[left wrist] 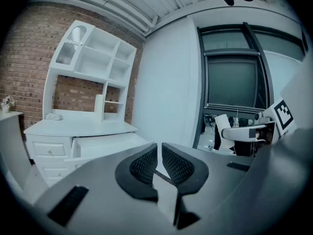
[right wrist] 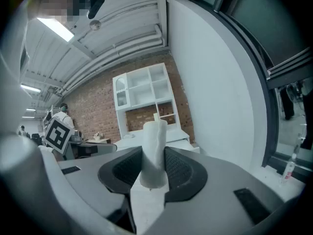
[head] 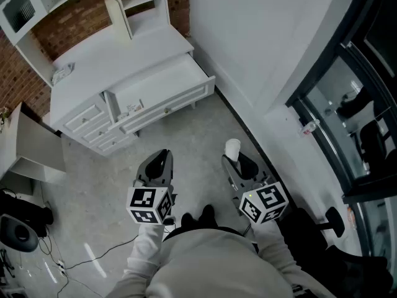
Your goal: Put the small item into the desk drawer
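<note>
A small white roll stands upright between the pads of my right gripper, which is shut on it; the white roll also shows in the head view at the tip of the right gripper. My left gripper hangs beside it, its jaws nearly together with nothing between them, seen too as the left gripper in its own view. Ahead stands the white desk with its drawer pulled open; the same drawer is open in the left gripper view.
A white hutch with shelves sits on the desk, a small object on the desktop's left. A white wall runs on the right, with dark glazing beyond. Cables lie on the floor at left.
</note>
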Available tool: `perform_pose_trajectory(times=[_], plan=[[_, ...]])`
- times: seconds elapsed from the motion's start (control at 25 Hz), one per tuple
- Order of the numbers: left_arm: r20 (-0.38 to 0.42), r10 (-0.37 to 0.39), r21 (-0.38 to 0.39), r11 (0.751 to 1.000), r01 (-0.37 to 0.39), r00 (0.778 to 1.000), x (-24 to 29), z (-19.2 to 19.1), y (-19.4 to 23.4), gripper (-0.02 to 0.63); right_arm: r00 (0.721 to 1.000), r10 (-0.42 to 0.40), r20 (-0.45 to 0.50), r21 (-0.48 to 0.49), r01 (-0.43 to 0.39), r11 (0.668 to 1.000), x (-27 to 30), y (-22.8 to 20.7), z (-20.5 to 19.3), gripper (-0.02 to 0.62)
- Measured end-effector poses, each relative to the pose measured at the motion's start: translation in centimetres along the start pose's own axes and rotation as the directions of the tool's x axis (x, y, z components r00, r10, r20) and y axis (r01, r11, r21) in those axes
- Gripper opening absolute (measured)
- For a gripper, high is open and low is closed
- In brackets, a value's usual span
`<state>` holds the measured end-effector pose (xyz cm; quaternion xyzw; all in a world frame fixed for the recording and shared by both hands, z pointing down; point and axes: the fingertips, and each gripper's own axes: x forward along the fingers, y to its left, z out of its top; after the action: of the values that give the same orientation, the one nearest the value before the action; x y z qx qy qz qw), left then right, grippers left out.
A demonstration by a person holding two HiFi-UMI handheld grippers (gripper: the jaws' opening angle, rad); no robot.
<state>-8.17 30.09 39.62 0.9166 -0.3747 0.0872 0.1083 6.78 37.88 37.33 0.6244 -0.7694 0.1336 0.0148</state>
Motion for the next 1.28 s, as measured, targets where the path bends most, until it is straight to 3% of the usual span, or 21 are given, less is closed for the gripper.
perform_pose_trajectory(times=[0.4, 0.92, 1.28], plan=[[0.002, -0.011, 0.018, 1.000, 0.011, 1.000, -0.8, 0.2, -0.7, 0.041, 1.000, -0.008, -0.012, 0.012, 0.008, 1.000, -0.9, 0.3, -1.2, 0.161], [0.006, -0.011, 0.045, 0.999, 0.010, 1.000, 1.1, 0.5, -1.6, 0.041, 1.000, 0.020, 0.021, 0.028, -0.020, 0.999, 0.2, -1.5, 0.5, 0.161], [0.001, 0.000, 0.050, 0.999, 0.000, 1.000, 4.5, 1.4, 1.8, 0.041, 0.999, 0.040, 0.005, 0.049, -0.040, 0.998, 5.4, -2.0, 1.1, 0.161]])
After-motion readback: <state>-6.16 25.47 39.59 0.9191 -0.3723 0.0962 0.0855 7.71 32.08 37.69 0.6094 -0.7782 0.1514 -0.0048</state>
